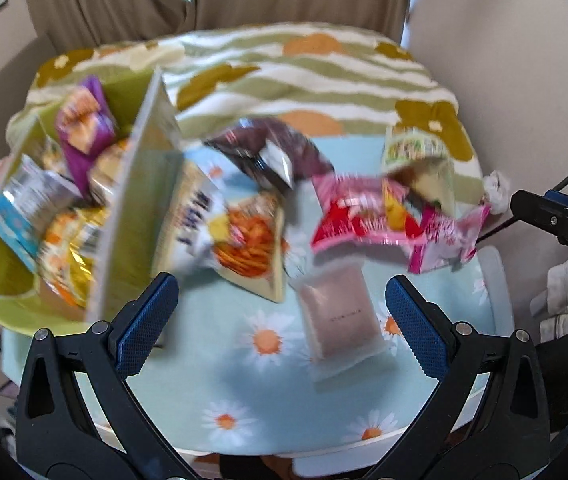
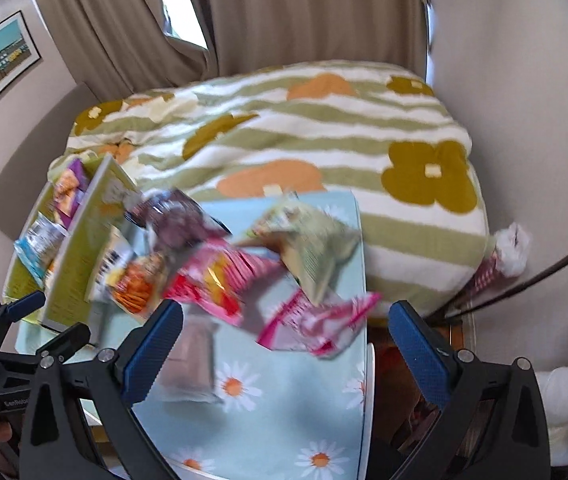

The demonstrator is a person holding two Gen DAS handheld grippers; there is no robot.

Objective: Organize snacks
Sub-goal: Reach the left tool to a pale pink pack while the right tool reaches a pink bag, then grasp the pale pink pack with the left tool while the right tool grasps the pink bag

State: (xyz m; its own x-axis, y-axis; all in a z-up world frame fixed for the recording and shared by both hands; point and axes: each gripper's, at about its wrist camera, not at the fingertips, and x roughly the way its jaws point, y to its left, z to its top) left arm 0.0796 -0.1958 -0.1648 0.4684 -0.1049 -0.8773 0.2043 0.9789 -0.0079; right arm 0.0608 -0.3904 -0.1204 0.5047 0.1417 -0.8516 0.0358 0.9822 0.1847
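Observation:
Loose snack packs lie on a table with a light blue daisy cloth (image 1: 244, 380): an orange chip bag (image 1: 244, 240), a dark purple bag (image 1: 272, 148), a pink-red bag (image 1: 348, 216), a small pink pack (image 1: 448, 236), a pale green bag (image 1: 420, 160) and a flat pale pouch (image 1: 336, 320). A green bin (image 1: 0, 272) at left holds several packs. My left gripper (image 1: 282, 324) is open and empty above the cloth, near the pale pouch. My right gripper (image 2: 284, 344) is open and empty, over the pink packs (image 2: 316, 320). Both views are blurred.
A bed with a green-striped flower blanket (image 2: 324, 140) lies behind the table. Curtains (image 2: 304, 12) hang at the back. A wall (image 2: 524, 120) stands right. The table's right edge (image 2: 368, 400) drops to the floor. The left gripper also shows in the right wrist view (image 2: 44, 320).

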